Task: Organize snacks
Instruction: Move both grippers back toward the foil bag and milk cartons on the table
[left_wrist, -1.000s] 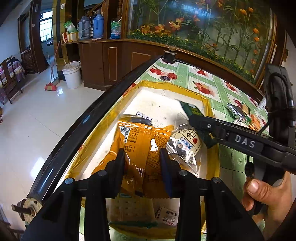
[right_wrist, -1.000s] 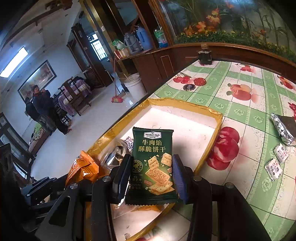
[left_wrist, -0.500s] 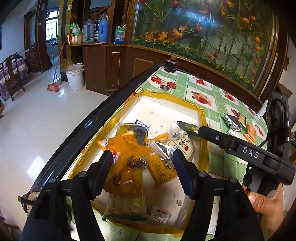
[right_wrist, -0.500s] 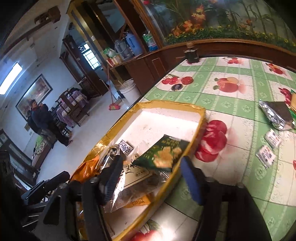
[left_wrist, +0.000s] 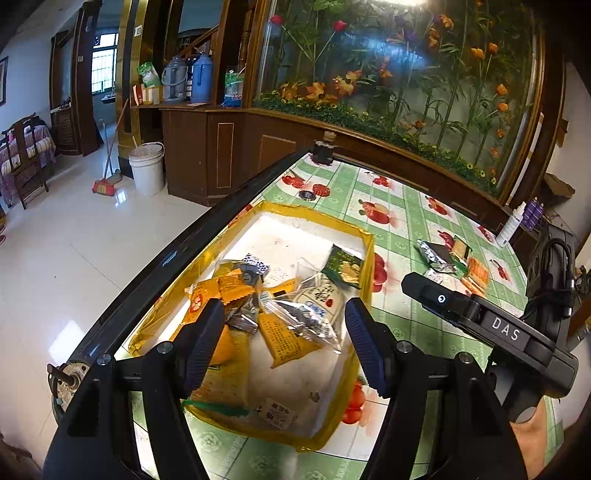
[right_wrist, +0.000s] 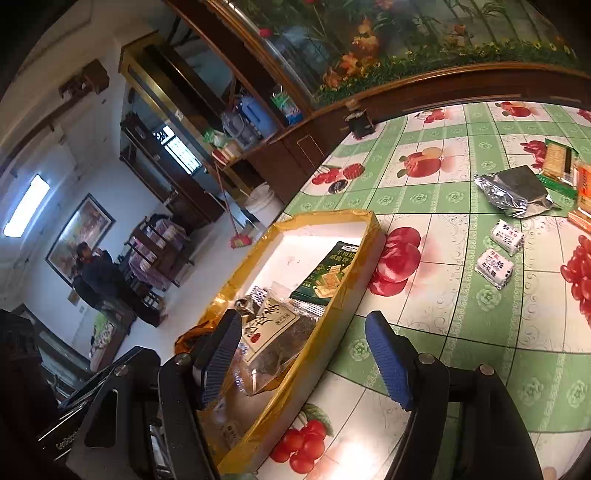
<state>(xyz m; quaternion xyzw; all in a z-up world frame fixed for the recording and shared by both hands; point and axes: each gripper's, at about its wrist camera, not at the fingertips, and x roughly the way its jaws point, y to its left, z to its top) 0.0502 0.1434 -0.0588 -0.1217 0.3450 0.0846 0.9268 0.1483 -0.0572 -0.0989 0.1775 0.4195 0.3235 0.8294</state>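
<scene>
Ribbed blue rubber pads line both pairs of jaws, and both stand apart with nothing between them: the left gripper (left_wrist: 284, 338) has just been opening above the snack pile, and the right gripper (right_wrist: 306, 356) has just been opening too, straddling the tray's near rim. Below lies the shallow rectangular tray (left_wrist: 364, 236), white inside with glossy yellow taped walls. Crinkled orange packets (left_wrist: 221, 288) with sawtooth ends overlap a clear, wrinkled plastic bag (right_wrist: 275, 332) bearing a cream label, and a flat dark green cracker packet (right_wrist: 325, 275) leans against the tray's right wall. Outside, on the slick green-and-white tablecloth (right_wrist: 443, 306) printed with cherries, sit a crumpled silver foil pouch (right_wrist: 515, 192) and two small white wrapped blocks (right_wrist: 495, 267), well apart from the tray.
</scene>
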